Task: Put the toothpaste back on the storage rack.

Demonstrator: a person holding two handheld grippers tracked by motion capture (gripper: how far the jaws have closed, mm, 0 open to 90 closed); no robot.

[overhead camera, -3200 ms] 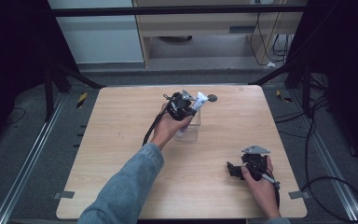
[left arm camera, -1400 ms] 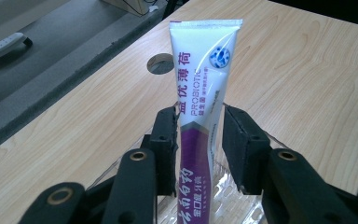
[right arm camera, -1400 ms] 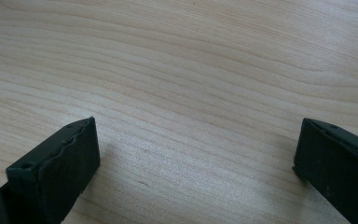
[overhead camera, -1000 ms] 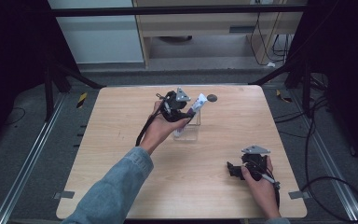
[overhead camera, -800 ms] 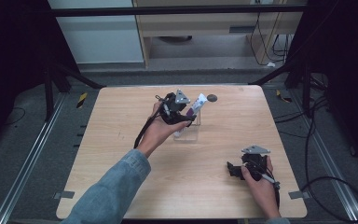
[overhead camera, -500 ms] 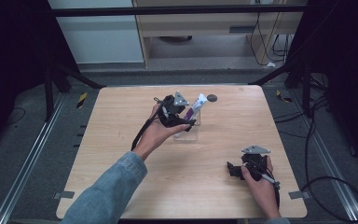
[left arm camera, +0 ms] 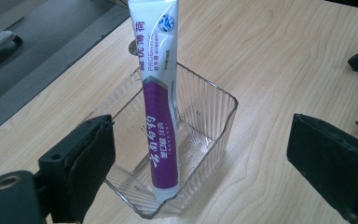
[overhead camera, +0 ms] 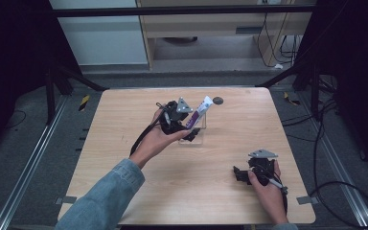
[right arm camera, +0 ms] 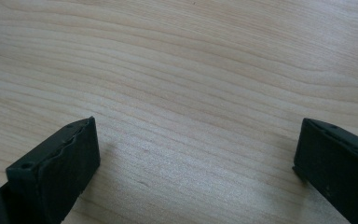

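Note:
A white and purple toothpaste tube (overhead camera: 199, 110) (left arm camera: 161, 126) stands tilted in a clear ribbed plastic container (overhead camera: 197, 139) (left arm camera: 216, 116) near the middle of the wooden table (overhead camera: 120, 120). It leans on the container's far rim. My left gripper (overhead camera: 188, 129) (left arm camera: 203, 133) sits just left of the container. Its jaws have just been opening and now stand open on either side of the tube without touching it. My right gripper (overhead camera: 238, 173) (right arm camera: 196, 140) rests open on the table at the near right, with bare wood between its jaws.
A small dark round spot (overhead camera: 217, 100) lies on the table behind the container. Cables (overhead camera: 326, 143) trail over the floor to the right. Yellow-and-black pieces (overhead camera: 84, 102) lie on the floor off the table's far corners.
The left gripper's jaws have opened and let go of the tube, which stays leaning in the container. The left hand drew back a little to the left. The right hand has not moved.

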